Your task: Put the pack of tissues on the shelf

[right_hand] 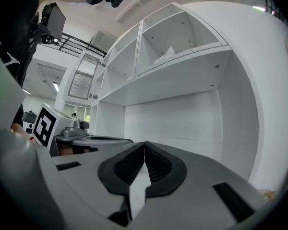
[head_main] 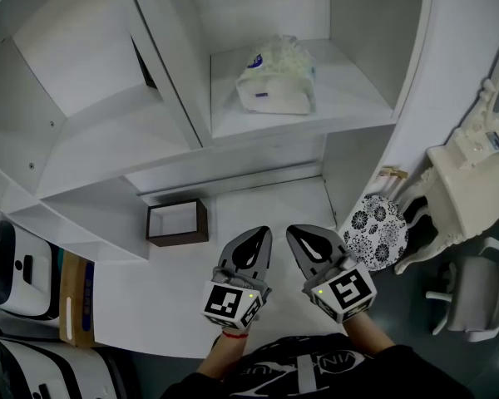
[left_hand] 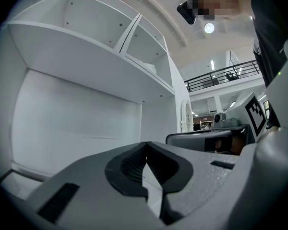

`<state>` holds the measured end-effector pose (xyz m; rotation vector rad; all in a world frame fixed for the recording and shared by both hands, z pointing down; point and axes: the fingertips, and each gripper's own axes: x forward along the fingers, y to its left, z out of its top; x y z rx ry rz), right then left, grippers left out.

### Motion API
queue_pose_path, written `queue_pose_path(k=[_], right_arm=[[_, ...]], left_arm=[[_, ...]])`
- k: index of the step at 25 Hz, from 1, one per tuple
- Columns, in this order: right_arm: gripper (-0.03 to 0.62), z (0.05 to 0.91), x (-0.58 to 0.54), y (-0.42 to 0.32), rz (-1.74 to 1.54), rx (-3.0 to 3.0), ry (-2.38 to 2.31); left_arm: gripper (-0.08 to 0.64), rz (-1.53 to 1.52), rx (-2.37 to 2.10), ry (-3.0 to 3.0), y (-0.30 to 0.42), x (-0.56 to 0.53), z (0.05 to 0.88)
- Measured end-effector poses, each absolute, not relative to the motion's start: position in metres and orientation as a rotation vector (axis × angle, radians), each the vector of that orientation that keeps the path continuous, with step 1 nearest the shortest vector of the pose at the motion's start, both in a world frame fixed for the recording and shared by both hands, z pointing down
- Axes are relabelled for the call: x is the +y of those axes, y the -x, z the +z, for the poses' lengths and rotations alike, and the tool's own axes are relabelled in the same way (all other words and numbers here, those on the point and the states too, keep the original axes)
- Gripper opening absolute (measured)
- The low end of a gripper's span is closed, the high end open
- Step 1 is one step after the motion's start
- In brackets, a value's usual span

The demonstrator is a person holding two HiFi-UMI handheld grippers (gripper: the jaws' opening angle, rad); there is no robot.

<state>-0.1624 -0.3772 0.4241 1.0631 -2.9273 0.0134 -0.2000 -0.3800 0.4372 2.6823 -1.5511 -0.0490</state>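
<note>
A small brown box [head_main: 177, 222] stands open on the white counter [head_main: 150, 306], to the left of both hands. The left gripper [head_main: 253, 241] hangs low over the counter with its jaws clenched pad to pad, and the left gripper view shows nothing between them [left_hand: 145, 151]. Just beside it, the right gripper [head_main: 309, 241] is clenched the same way and is also empty [right_hand: 144, 150]. The pack of tissues [head_main: 276, 77] is in neither gripper. It sits on the shelf [head_main: 349, 110] in the right-hand compartment, well apart from the jaws, up and ahead of them, and clear of the compartment's side walls. From the right gripper view it shows as a white bulge [right_hand: 164, 55] on the board overhead. The pack lies roughly on the line between the 2 grippers, so neither hand is clearly nearer. It looks squat, and its long axis cannot be read with confidence. Judged from this, the placing looks done and no reach is called for. A patterned round plate [head_main: 374, 231] lies at the counter's right edge.
</note>
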Motion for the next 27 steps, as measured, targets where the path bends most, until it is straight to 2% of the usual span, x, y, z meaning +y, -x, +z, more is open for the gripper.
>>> queue_pose_path(k=[27], right_arm=[[0.006, 0.449, -0.364, 0.165, 0.085, -2.858, -0.981]], left_arm=[[0.008, -0.041, -1.564, -2.621, 0.206, -0.372, 0.453]])
